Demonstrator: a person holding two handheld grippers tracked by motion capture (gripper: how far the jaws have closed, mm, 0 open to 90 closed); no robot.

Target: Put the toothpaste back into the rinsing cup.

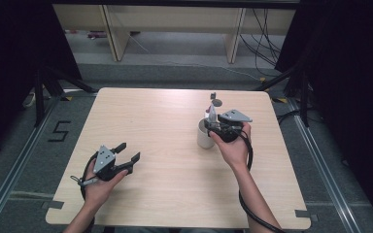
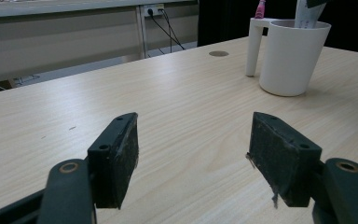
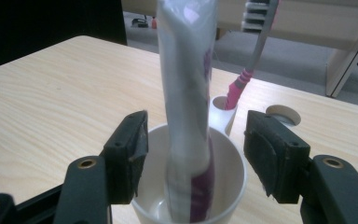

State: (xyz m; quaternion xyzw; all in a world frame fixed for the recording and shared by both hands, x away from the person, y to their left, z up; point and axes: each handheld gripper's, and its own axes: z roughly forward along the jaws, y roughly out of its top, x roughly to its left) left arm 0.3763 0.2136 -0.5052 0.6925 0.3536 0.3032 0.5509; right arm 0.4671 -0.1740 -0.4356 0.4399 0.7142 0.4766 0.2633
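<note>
The toothpaste tube (image 3: pixel 186 116) stands in the white cup (image 3: pixel 144 205) toward the worktop's (image 1: pixel 165 145) right edge; the right hand-held gripper (image 3: pixel 193 158), jaws spread, brackets it untouched: placement looks done, lifting clear next; the left hand-held gripper (image 2: pixel 193 158) rests spread

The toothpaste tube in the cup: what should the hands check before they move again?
1. Tube is in the cup, standing upright: ok.
2. Right gripper has let go; its jaws stand apart on either side of the tube, pads not pressing: ok.
3. Toothbrush sits in the cup's side holder, upright: ok.
4. Cup stands upright on the table, away from the edge: ok.
5. Left gripper is open with nothing between its jaws: ok.
6. Tube will stay up once the right gripper pulls back: cannot tell.
</note>
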